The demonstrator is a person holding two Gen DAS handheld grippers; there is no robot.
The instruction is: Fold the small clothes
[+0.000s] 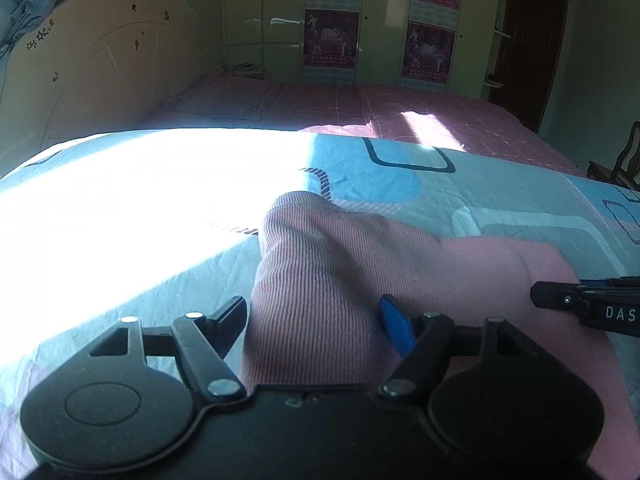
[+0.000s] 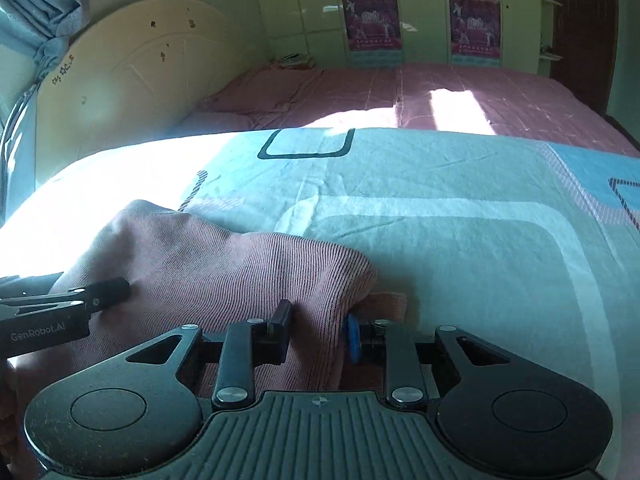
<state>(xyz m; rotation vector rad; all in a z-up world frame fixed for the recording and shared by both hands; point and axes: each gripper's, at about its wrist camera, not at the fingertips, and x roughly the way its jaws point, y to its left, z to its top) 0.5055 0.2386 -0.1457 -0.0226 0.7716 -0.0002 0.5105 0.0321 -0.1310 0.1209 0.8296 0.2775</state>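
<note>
Bed [image 1: 460, 120] fills both views, pink checked sheet at the far side by the cream headboard [image 1: 100, 68]. Blue-and-teal patterned quilt [image 2: 440, 240] covers the near part of the bed, a strong sun patch washing out its headboard side. Green wardrobe [image 1: 380, 20] with posters stands beyond the bed.

Pink ribbed garment [image 1: 320, 280] lies bunched on the quilt at the near edge, just clear of the sun patch; one flat layer spreads away from the headboard side.

Left gripper [image 1: 316, 316]: jaws wide, straddling a raised fold of the garment. Cloth sits between them and the black finger looks clear of it; cannot tell if the blue pad [image 1: 396, 328] presses.

Right gripper [image 2: 318, 330]: jaws narrow, closed on a bunched fold at the garment's edge farther from the headboard, cloth pinched between black finger [image 2: 280, 320] and blue pad [image 2: 354, 338]. Its finger tip shows in the left view resting over the flat layer.
</note>
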